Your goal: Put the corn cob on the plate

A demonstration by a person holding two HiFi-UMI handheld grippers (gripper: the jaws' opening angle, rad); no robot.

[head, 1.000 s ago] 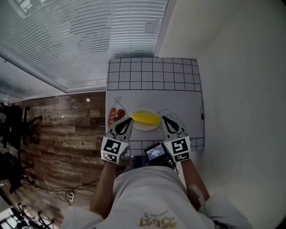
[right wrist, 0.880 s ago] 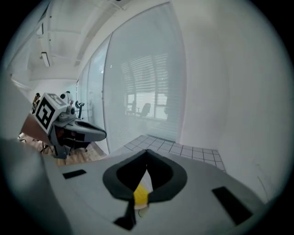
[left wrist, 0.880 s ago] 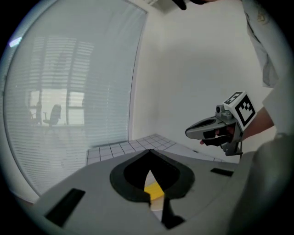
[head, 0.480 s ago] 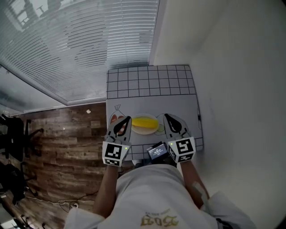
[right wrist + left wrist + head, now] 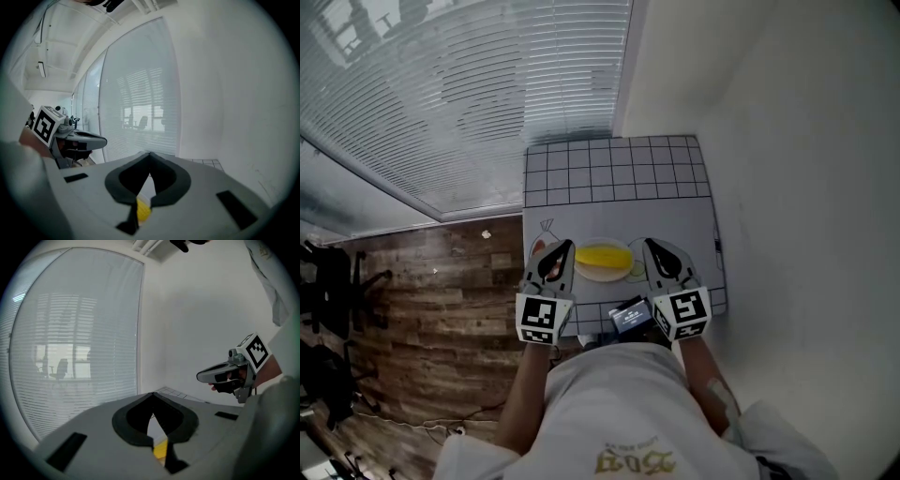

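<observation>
In the head view a yellow corn cob (image 5: 602, 254) lies across a pale plate (image 5: 605, 276) on the grey table (image 5: 675, 220). My left gripper (image 5: 566, 247) hovers at the plate's left side and my right gripper (image 5: 647, 244) at its right side. Both are shut and hold nothing. In the left gripper view the closed tips (image 5: 152, 397) meet, and a bit of the corn cob (image 5: 160, 449) shows below them. The right gripper view shows the same: its tips (image 5: 150, 154) are together above the corn cob (image 5: 143, 209).
A clear packet with something red (image 5: 542, 246) lies left of the plate, and a greenish item (image 5: 637, 268) is at its right. A small device with a lit screen (image 5: 628, 317) sits by the table's near edge. Wooden floor (image 5: 441, 281) is left, a white wall (image 5: 787, 187) right.
Both grippers have risen a little beside the plate and tipped closer to level. The corn cob has stayed on the plate. Over the last half second almost nothing has moved.
</observation>
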